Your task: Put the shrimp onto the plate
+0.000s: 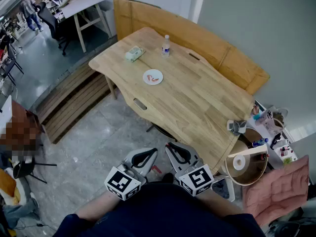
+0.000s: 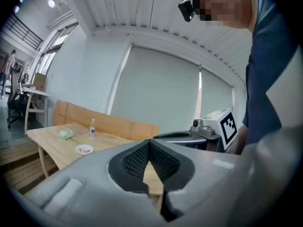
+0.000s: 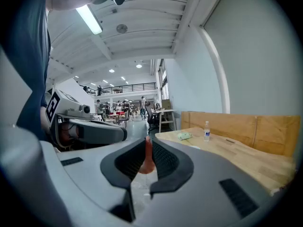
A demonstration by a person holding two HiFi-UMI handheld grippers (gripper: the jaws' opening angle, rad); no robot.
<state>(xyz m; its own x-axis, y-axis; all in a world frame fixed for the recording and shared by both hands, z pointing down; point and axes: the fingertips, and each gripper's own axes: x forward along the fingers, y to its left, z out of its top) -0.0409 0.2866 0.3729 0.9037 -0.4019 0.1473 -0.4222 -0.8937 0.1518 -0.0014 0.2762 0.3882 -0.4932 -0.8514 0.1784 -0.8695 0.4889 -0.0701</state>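
Right tool point(image 3: 147, 143) closed on a shrimp point(image 3: 147, 161): pale pink-orange, narrow, upright between the jaws. Left tool point(image 2: 150, 144) closed, nothing in it. Both tools sit off the near edge of the worktop point(image 1: 197, 98). White plate point(image 1: 147, 75) on the worktop, well apart from them, carries small red-orange pieces.

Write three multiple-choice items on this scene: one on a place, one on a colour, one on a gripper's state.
1. The plate lies: A on the wooden table; B on the floor; C on a chair.
2. The pack near the bottle is: A red; B pale green; C black.
3. The right hand-held gripper is: A wide open; B shut on a shrimp; C out of view.
Answers: 1 A, the head view shows it on the tabletop. 2 B, it shows pale green there. 3 B, a pinkish shrimp stands between its closed jaws.
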